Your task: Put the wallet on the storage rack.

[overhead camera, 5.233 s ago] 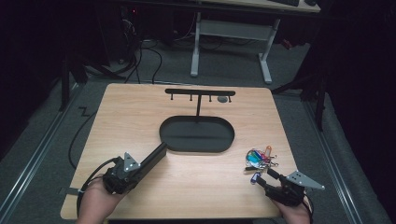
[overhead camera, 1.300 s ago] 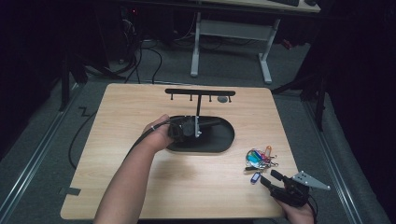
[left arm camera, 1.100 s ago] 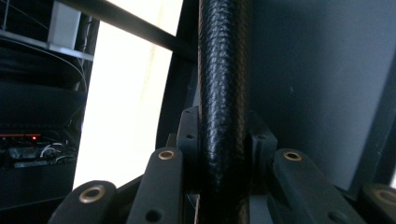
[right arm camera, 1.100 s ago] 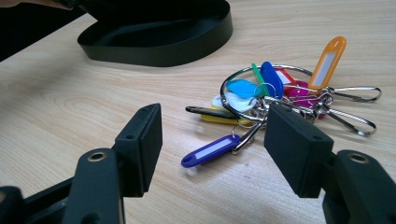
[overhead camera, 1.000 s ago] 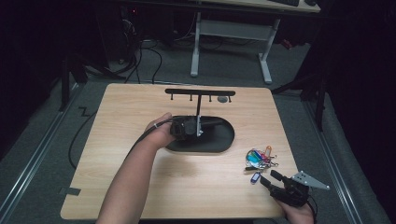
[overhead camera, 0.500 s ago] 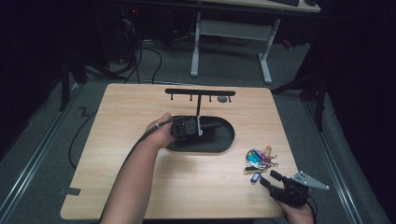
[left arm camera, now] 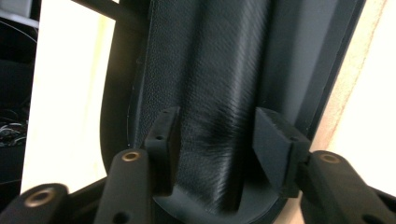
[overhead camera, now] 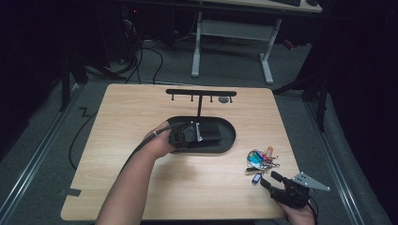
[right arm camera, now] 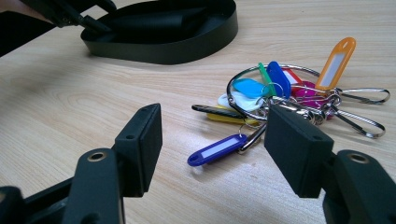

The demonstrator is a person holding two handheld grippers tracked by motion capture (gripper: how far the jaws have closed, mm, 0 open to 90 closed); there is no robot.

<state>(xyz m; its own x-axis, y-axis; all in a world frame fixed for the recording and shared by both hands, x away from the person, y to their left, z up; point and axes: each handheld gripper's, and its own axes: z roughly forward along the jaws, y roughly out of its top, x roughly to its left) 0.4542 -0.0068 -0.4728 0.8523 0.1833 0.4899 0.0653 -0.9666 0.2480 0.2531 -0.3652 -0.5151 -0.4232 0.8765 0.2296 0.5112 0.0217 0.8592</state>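
A black oval tray point(overhead camera: 228, 140) lies in the middle of the wooden table, with a T-shaped hook rack point(overhead camera: 201, 93) rising from its far side. My left gripper point(overhead camera: 202, 134) reaches into the tray from the left. In the left gripper view the left gripper point(left arm camera: 215, 135) is open over the tray's textured black floor point(left arm camera: 210, 60), nothing between its jaws. A bunch of coloured key tags point(overhead camera: 261, 158) on a ring lies at the right front. My right gripper point(overhead camera: 268, 180) sits just in front of it, open. A blue key tag point(right arm camera: 215, 150) lies between the right gripper's point(right arm camera: 214, 140) spread jaws.
The tray's wall point(right arm camera: 187, 44) shows at the far left of the right gripper view, with the other gripper's tip at it. A small grey disc point(overhead camera: 224, 99) lies near the rack. A cable point(overhead camera: 136, 157) trails along the left forearm. A white desk frame point(overhead camera: 230, 42) stands beyond the table.
The left gripper has gone from the table's front left to the tray and has edged a little further right into it over the last second. The right gripper has stayed by the key tags.
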